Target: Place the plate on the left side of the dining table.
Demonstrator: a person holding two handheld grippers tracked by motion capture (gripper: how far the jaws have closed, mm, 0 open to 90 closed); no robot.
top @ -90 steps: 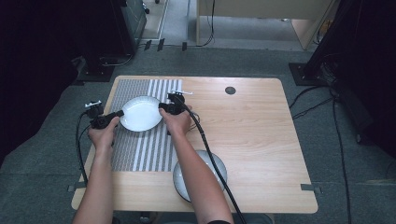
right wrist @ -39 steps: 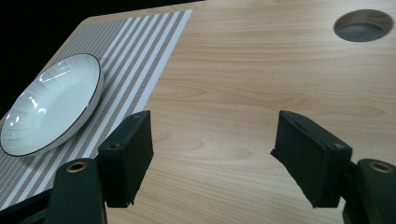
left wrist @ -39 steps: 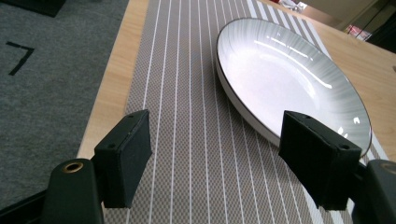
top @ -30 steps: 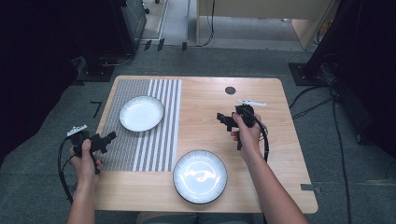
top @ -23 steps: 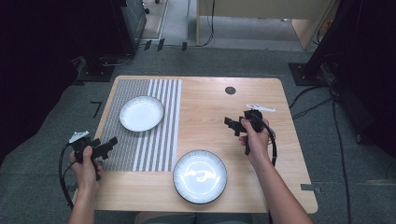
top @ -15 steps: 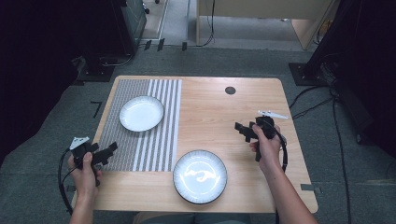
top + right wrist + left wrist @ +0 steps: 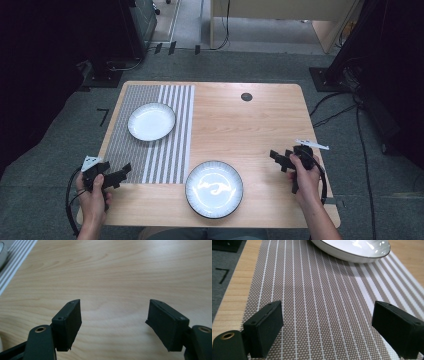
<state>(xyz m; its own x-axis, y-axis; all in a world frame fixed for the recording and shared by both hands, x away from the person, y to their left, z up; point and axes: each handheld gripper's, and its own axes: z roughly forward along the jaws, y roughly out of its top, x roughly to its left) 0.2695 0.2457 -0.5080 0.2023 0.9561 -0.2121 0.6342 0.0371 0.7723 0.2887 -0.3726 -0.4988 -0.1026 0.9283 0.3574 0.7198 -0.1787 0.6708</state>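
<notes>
A white dark-rimmed plate (image 7: pixel 151 121) (image 7: pixel 352 250) rests on the grey striped placemat (image 7: pixel 150 155) (image 7: pixel 317 302) at the table's left. A second, like plate (image 7: pixel 214 188) lies on bare wood near the front edge. My left gripper (image 7: pixel 122 172) (image 7: pixel 327 312) hovers open over the placemat's front left corner, nothing between its jaws, pointing toward the far plate. My right gripper (image 7: pixel 277 159) (image 7: pixel 113 307) stands open and empty over bare wood at the front right, pointing left.
The wooden table (image 7: pixel 250 125) has a round black grommet (image 7: pixel 246 96) near its back edge. Cables trail from both grippers off the front. The placemat's edge (image 7: pixel 17 255) shows at the upper left of the right gripper view. Dark floor and cables surround the table.
Both grippers have left the plate on the placemat and drawn apart: the left back toward the front left corner, the right across to the front right. Both plates stay put.
</notes>
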